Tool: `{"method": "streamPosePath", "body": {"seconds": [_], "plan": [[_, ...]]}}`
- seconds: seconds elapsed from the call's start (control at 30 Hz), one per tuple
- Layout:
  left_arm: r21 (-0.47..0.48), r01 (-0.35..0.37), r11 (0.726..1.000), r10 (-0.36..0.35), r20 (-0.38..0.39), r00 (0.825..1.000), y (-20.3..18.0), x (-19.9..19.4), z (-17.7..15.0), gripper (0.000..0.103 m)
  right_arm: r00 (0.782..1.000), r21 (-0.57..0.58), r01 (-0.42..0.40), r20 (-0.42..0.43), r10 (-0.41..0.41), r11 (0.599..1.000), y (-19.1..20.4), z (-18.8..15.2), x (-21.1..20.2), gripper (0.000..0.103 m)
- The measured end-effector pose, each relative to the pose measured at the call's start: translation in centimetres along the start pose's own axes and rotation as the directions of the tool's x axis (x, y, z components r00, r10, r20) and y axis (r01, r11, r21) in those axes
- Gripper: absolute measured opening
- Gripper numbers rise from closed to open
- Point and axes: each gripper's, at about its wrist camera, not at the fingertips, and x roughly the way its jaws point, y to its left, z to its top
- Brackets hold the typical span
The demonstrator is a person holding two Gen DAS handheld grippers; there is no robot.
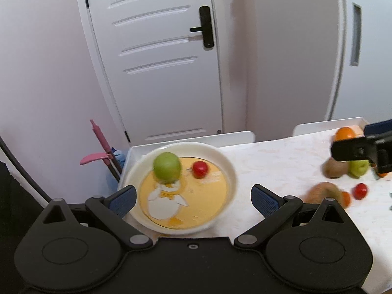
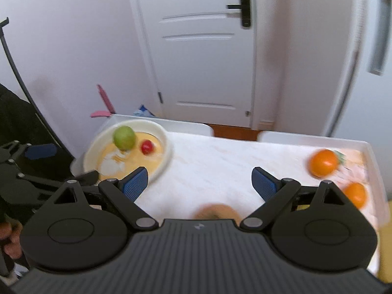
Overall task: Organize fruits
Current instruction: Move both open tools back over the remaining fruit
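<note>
- Brown and blurred, a kiwi [image 2: 215,212] lies on the bench [image 2: 208,161] directly below the right tongs [image 2: 199,183], between their two blue pads [image 2: 136,183] and half hidden by the tongs' body — by my reading it is the fruit next in line.
- The right tongs stand wide, holding nothing; the left tongs [image 1: 193,199] are equally wide and empty, hovering over the near rim of the white plate [image 1: 227,166] with the yellow duck picture.
- The right tongs are clearly the nearer to the kiwi; the left ones are well apart from it, over by the plate at the bench's left end.
- The kiwi's long axis looks to run roughly left to right, in line with the gap between the pads — but blur and the tongs' body make this uncertain, and which end points where cannot be told.
- In the plate already: a green apple [image 1: 167,166] and a cherry tomato [image 1: 200,169], near each other.
- Loose on the bench to the right: two oranges [image 2: 323,163], another kiwi [image 1: 335,169], a green fruit [image 1: 358,167] and a second cherry tomato [image 1: 360,191].
- A straight drop should bring the pads either side of the kiwi — then a carry leftward to the plate.
</note>
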Motion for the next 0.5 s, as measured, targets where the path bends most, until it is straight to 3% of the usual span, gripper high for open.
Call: {"method": "streamPosePath", "body": {"seconds": [0.17, 0.5], "plan": [[-0.009, 0.028, 1.000, -0.028, 0.000, 1.000, -3.2, -1.4, -0.6, 0.102, 0.999, -0.010, 0.049, -0.016, -0.049, 0.999, -3.6, -2.5, -1.9, 0.103], [0.014, 0.067, 0.998, -0.068, 0.028, 0.997, -10.1, -0.6, -3.4, 0.102, 0.999, -0.046, 0.037, -0.031, -0.038, 0.998, -9.3, -6.8, -0.9, 0.103]]}}
